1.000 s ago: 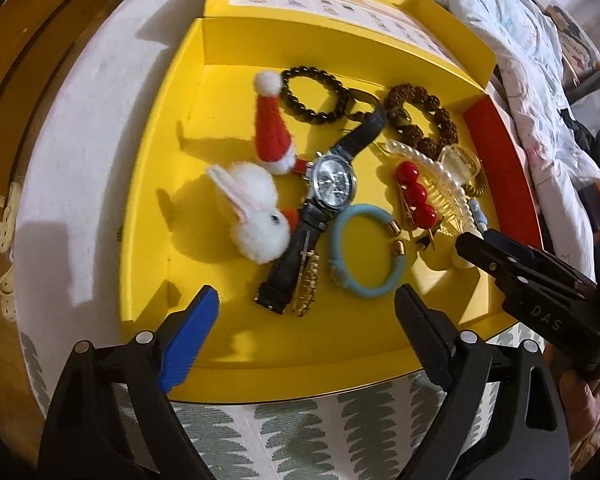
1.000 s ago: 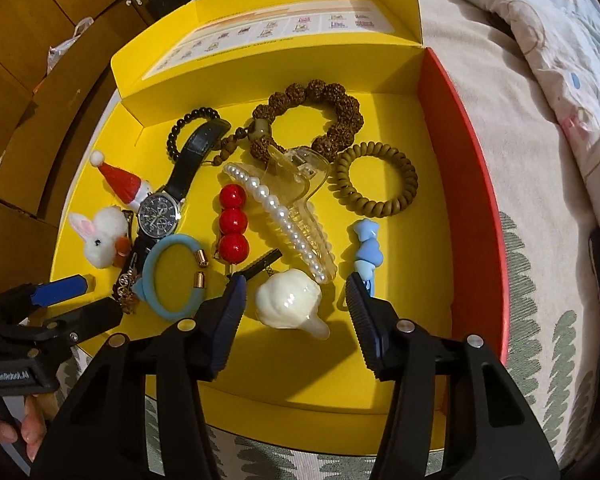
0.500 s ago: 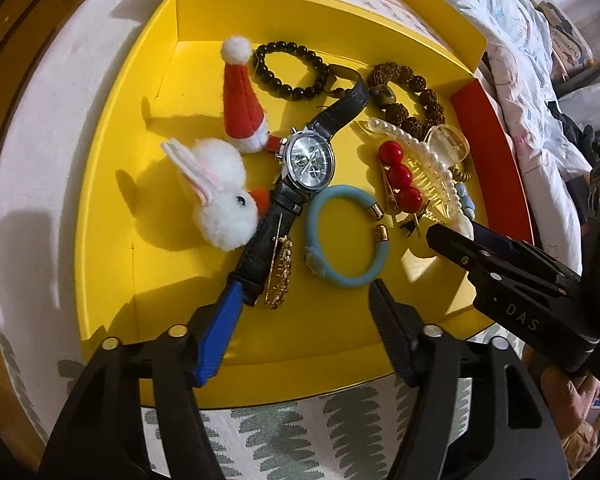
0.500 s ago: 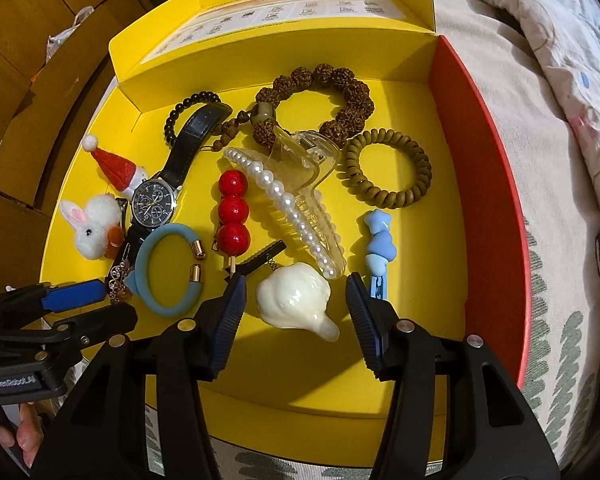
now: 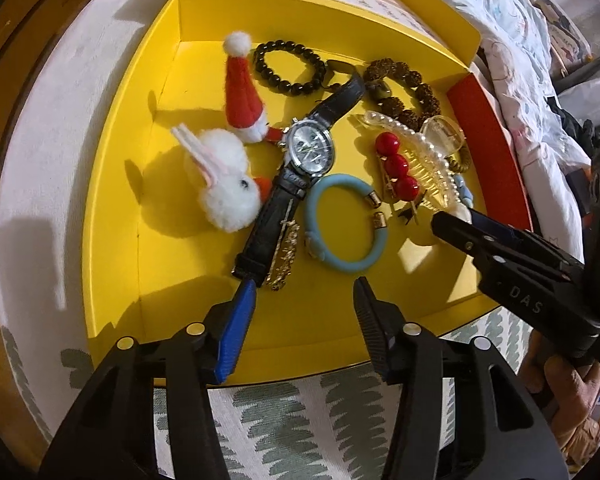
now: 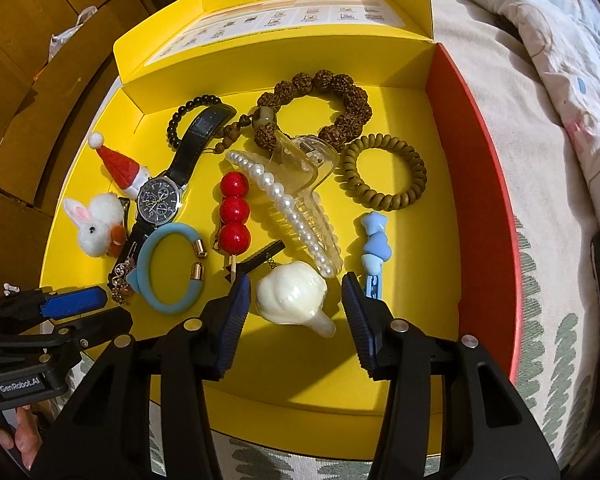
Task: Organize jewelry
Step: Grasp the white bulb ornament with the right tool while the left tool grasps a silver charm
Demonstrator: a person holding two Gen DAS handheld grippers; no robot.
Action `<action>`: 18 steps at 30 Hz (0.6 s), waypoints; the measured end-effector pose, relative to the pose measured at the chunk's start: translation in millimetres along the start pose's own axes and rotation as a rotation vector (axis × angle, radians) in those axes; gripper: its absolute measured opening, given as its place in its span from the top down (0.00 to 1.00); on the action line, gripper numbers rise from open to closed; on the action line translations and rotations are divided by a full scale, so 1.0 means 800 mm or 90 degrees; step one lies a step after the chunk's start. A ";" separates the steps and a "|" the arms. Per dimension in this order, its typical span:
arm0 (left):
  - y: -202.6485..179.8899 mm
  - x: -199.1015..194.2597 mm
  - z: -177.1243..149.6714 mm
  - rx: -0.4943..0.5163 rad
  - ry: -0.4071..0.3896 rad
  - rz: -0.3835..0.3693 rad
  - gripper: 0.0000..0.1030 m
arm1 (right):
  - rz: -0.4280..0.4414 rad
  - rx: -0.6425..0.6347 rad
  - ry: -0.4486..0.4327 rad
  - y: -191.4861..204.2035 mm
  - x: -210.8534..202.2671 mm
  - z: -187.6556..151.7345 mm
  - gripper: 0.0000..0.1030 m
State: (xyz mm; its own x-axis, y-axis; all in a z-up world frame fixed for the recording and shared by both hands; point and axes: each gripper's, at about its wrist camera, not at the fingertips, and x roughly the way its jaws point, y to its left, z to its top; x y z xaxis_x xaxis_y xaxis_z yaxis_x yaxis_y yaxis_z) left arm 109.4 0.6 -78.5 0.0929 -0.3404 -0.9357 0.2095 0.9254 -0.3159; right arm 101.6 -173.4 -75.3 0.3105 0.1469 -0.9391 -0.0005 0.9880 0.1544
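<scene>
One yellow box (image 6: pixel 400 392) with a red right wall fills both views, and the jewelry lies loose on its floor. Counted in the right wrist view: one watch (image 6: pixel 159 201), one black bead bracelet (image 6: pixel 180 118), one brown bead bracelet (image 6: pixel 332 100), one blue bangle (image 6: pixel 156 276), one olive coil tie (image 6: pixel 384 172), one pearl claw clip (image 6: pixel 296 200), one red ball clip (image 6: pixel 233 212) (three balls in a row), one blue clip (image 6: pixel 374 250), one cream shell clip (image 6: pixel 296 300), one bunny (image 6: pixel 96 226), one Santa hat (image 6: pixel 118 166) and one gold chain (image 6: pixel 121 280) at lower left, half under the watch strap.

The left gripper (image 5: pixel 304 300) sits at the bottom centre of its view, jaws closing with nothing between them; its blue tip is just below the strap end and chain. The right gripper (image 6: pixel 294 300) straddles the shell clip at lower centre, jaws closing, pads not yet touching it.

In the left wrist view the coil tie, blue clip and shell clip are mostly hidden behind the claw clip and the right gripper. A hand shows only partly at the lower right corner (image 5: pixel 568 400).
</scene>
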 end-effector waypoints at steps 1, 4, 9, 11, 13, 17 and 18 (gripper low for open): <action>0.002 0.001 0.000 -0.003 0.003 0.001 0.58 | 0.000 0.000 0.000 -0.001 0.000 0.000 0.55; 0.009 0.002 -0.002 -0.018 0.005 0.007 0.64 | -0.002 -0.001 0.000 -0.002 -0.001 -0.001 0.57; 0.019 0.003 0.001 -0.023 0.001 0.025 0.67 | -0.002 0.000 0.003 -0.002 0.003 -0.001 0.57; 0.023 0.006 0.004 -0.029 0.004 0.026 0.70 | 0.000 -0.001 0.004 -0.002 0.004 -0.001 0.60; 0.022 0.007 0.006 -0.027 0.001 0.030 0.70 | -0.001 -0.003 0.005 -0.001 0.004 -0.001 0.60; 0.020 0.009 0.008 -0.024 0.000 0.038 0.70 | -0.010 -0.008 0.003 0.001 0.005 0.000 0.63; 0.020 0.008 0.007 -0.024 -0.001 0.042 0.71 | -0.011 -0.007 0.003 0.001 0.005 -0.001 0.64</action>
State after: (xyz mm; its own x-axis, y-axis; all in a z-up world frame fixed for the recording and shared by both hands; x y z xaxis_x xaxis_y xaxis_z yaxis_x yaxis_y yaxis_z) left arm 119.1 12.3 -88.8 0.1074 -0.2790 -0.9543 0.1667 0.9513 -0.2593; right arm 102.3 -172.3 -79.0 0.3064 0.1302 -0.9430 -0.0063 0.9909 0.1348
